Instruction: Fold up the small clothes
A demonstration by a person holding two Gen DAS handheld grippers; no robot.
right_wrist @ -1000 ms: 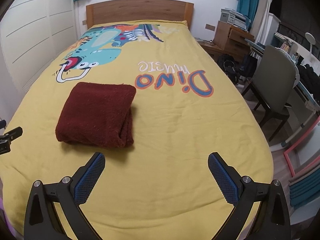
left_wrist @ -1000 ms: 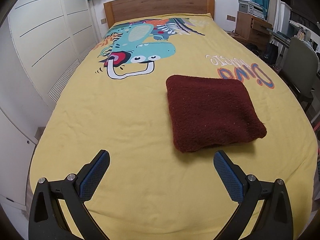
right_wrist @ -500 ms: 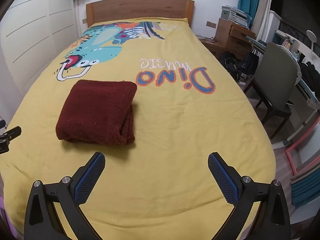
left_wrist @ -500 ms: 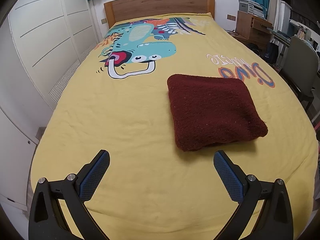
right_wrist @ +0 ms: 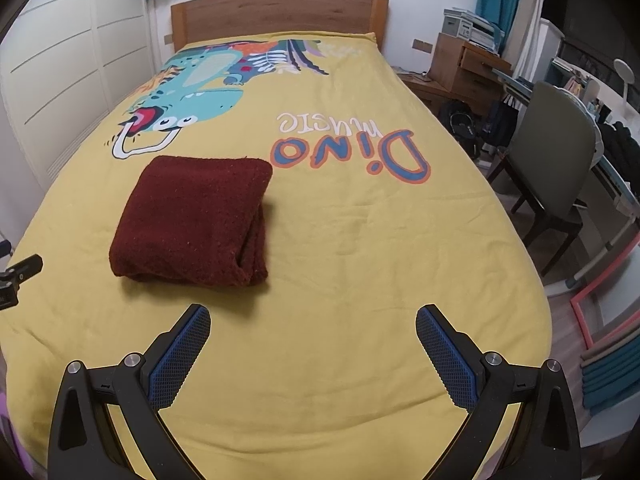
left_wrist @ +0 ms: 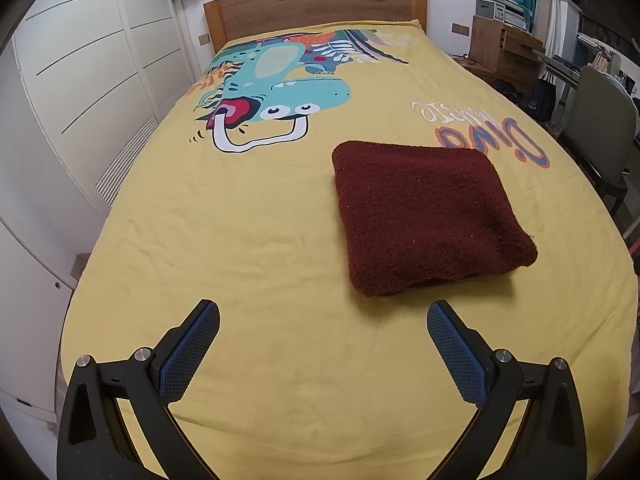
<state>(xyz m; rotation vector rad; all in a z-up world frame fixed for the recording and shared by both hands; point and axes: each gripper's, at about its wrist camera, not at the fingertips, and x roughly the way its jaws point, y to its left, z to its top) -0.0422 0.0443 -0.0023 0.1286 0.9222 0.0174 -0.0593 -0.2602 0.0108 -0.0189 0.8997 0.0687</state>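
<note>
A dark red fuzzy garment (left_wrist: 428, 216) lies folded into a thick rectangle on the yellow dinosaur bedspread (left_wrist: 248, 240). It also shows in the right wrist view (right_wrist: 196, 220), left of centre, with its layered edge facing right. My left gripper (left_wrist: 323, 316) is open and empty, held above the bed just in front and left of the garment. My right gripper (right_wrist: 313, 318) is open and empty, in front and right of it. The left gripper's tip (right_wrist: 20, 272) shows at the left edge of the right wrist view.
White wardrobe doors (left_wrist: 80, 92) stand along the bed's left side. A wooden headboard (right_wrist: 280, 16) is at the far end. A chair (right_wrist: 556, 160), desk and wooden drawers (right_wrist: 464, 68) stand right of the bed.
Both grippers have drawn back slightly toward the foot of the bed and stay open. The folded garment has not moved.
</note>
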